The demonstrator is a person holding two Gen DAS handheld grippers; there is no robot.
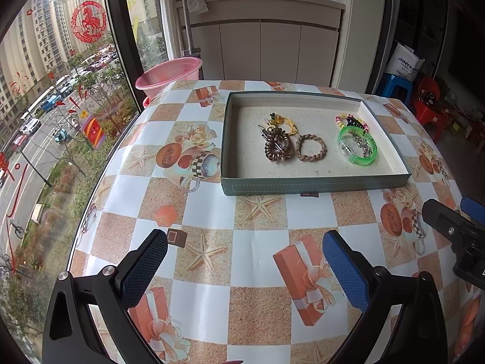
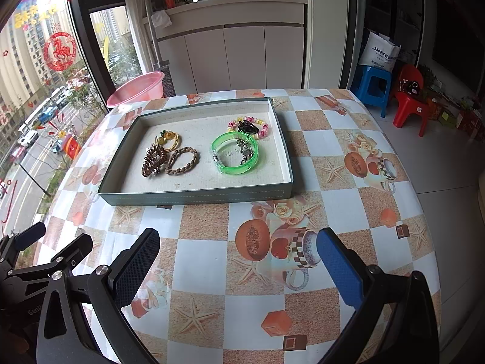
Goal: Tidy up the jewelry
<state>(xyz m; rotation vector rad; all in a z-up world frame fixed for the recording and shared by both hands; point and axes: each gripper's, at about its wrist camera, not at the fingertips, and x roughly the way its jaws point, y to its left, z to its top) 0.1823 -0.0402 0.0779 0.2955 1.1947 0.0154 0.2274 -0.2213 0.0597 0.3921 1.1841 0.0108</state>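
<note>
Jewelry lies inside the shallow grey tray (image 1: 315,185) on the table (image 1: 260,221): green bangle (image 1: 357,147), braided bracelet (image 1: 311,147), coil tie (image 1: 276,148). Left gripper (image 1: 244,268) and right gripper (image 2: 238,268) hover spread wide, empty, short of the tray.

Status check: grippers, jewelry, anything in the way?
Left gripper and right gripper open, empty, short of the tray. Green bangle, braided bracelet, coil hair tie inside. Nothing blocking.

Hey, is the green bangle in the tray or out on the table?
In the tray: the green bangle lies flat on its liner, right of the braided ring.
</note>
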